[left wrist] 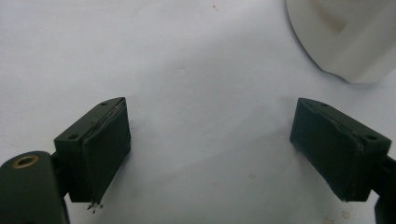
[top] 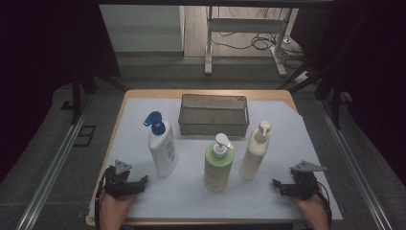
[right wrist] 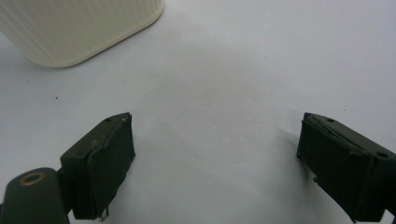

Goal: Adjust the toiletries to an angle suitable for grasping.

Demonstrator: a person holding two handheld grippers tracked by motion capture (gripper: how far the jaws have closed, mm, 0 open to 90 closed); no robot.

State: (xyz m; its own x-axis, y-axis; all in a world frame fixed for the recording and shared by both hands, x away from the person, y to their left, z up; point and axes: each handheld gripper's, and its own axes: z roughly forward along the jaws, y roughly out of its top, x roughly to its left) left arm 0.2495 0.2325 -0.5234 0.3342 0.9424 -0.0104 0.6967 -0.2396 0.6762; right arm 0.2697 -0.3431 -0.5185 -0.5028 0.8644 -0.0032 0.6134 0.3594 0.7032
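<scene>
Just ahead of the left gripper (top: 142, 183), whose black fingers (left wrist: 100, 149) gape wide on nothing, stands the white pump bottle with the blue head (top: 162, 146). Beyond the right gripper (top: 276, 185), likewise spread and empty, stands the ribbed cream plastic pump bottle (top: 255, 151).

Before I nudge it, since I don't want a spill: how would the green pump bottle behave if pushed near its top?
The green pump bottle stands tall on a narrow base, so a high push would likely tip it rather than slide it. Its smooth plastic sides may be slippery. The cream bottle stands close by and might get knocked.
</scene>
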